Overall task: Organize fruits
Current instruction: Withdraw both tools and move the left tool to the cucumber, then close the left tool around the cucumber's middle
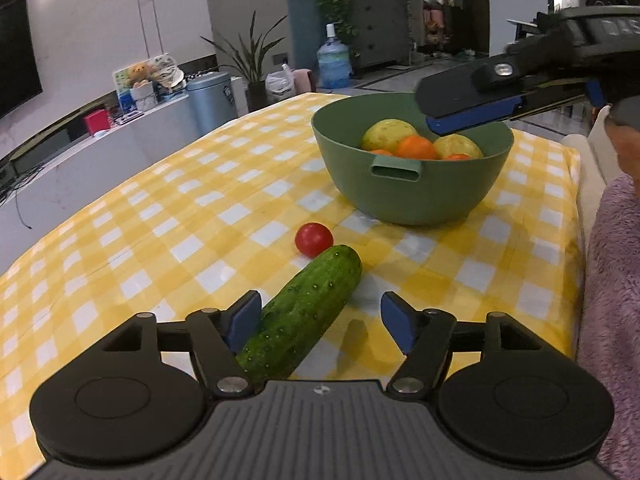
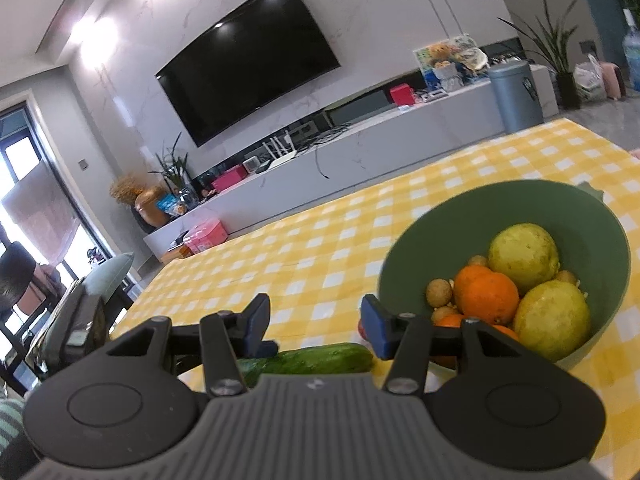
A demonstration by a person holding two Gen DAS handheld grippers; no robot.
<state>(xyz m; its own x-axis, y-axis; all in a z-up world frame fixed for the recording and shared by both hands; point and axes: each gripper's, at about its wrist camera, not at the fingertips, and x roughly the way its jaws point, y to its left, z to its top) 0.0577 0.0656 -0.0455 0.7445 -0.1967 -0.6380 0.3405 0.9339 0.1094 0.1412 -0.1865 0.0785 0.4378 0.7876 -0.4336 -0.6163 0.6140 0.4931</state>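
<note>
Two grippers up. Bench carries green bowl of fruit; cucumber lies near it, between released left gripper pads, not squeezed. Tomato touches cucumber tip. Right gripper part-open over bench, empty.

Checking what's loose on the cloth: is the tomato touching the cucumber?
Cannot tell. In the left wrist view the tomato sits right behind the cucumber tip, overlapping it with no gap visible, but contact isn't plain.
</note>
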